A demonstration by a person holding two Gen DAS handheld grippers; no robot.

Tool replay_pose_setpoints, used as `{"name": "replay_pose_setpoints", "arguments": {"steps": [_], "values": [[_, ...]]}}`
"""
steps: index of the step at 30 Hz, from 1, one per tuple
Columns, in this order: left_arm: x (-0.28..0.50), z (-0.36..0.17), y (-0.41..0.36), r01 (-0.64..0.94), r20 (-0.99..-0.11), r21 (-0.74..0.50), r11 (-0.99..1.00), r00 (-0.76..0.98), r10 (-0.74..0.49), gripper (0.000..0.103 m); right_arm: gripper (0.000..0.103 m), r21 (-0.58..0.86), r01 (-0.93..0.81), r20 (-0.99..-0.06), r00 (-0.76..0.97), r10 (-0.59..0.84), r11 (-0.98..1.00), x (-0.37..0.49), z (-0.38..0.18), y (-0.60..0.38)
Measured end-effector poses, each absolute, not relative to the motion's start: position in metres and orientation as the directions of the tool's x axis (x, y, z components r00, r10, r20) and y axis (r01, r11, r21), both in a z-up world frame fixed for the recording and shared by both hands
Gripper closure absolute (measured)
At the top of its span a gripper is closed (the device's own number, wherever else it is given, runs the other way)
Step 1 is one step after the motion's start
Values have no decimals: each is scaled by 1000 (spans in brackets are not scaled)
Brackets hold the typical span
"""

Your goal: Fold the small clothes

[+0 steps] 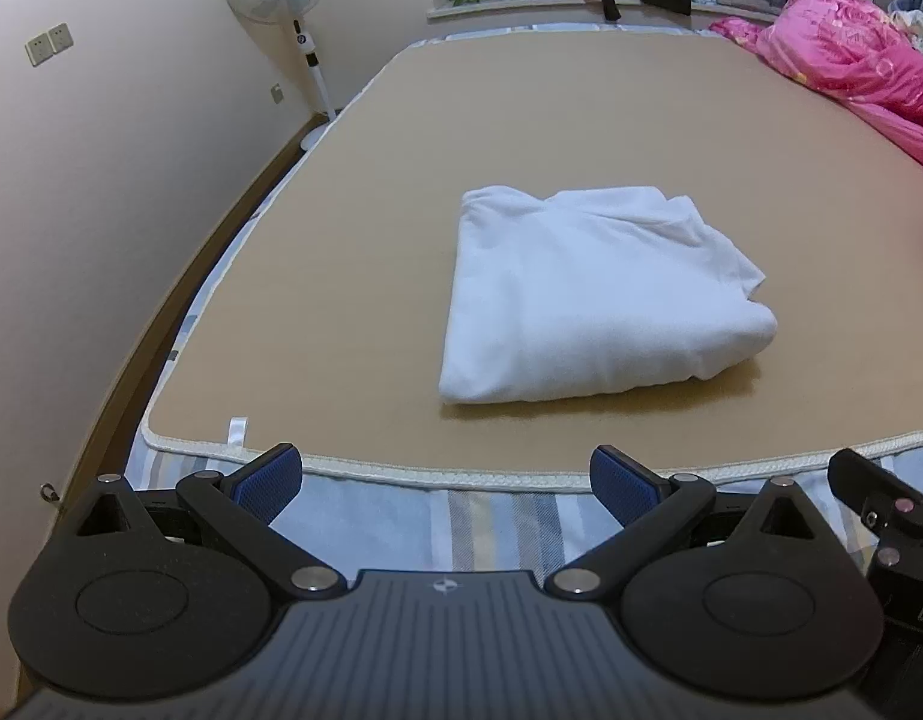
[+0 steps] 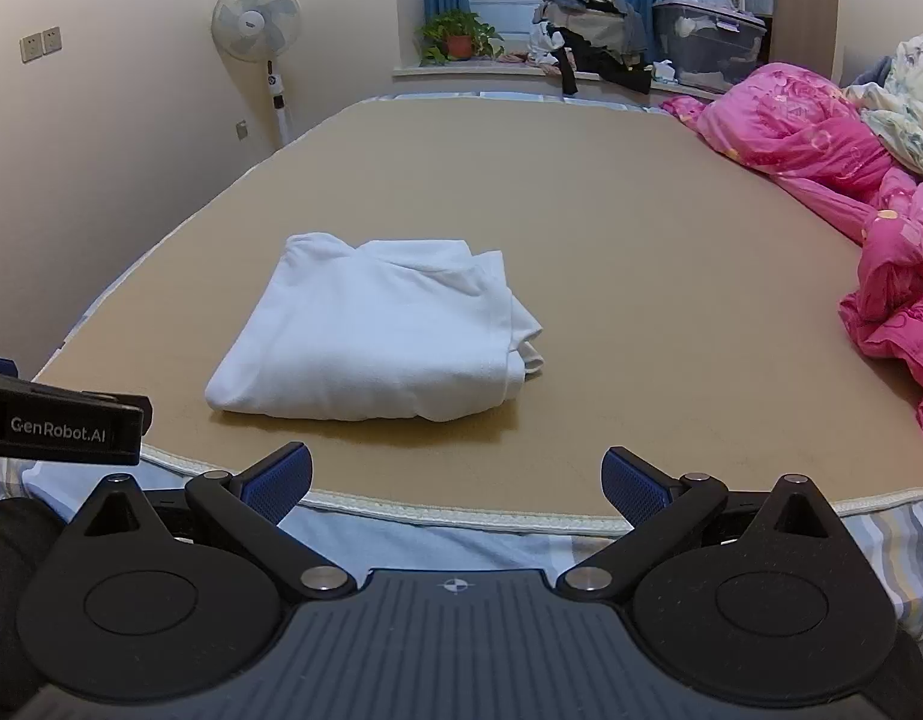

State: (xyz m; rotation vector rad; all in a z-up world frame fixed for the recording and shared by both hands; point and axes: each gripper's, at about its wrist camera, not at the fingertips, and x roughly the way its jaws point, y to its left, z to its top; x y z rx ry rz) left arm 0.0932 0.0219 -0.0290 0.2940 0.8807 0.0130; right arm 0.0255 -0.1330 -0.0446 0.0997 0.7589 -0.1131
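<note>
A white garment (image 1: 587,294) lies folded into a compact rectangle on the tan mat (image 1: 353,276); it also shows in the right wrist view (image 2: 377,336) on the same mat (image 2: 641,276). My left gripper (image 1: 446,480) is open and empty, held back over the bed's near edge, short of the garment. My right gripper (image 2: 455,483) is open and empty too, over the mat's near edge, with the garment ahead and slightly left. The left gripper's body (image 2: 59,420) shows at the left of the right wrist view.
A pink quilt (image 2: 833,180) is heaped along the mat's right side. A standing fan (image 2: 257,30) is by the left wall. A windowsill at the back holds a potted plant (image 2: 458,39), piled clothes (image 2: 593,24) and a storage bin (image 2: 707,48). Striped bedsheet (image 1: 461,522) edges the mat.
</note>
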Motion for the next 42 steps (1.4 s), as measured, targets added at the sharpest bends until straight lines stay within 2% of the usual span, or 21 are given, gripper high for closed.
{"name": "replay_pose_setpoints", "arguments": {"steps": [42], "values": [[90,-39,24,99,-758,265,959,636,144,1,1,61,123,-709,704,-44,991,31,-52,-115]]}}
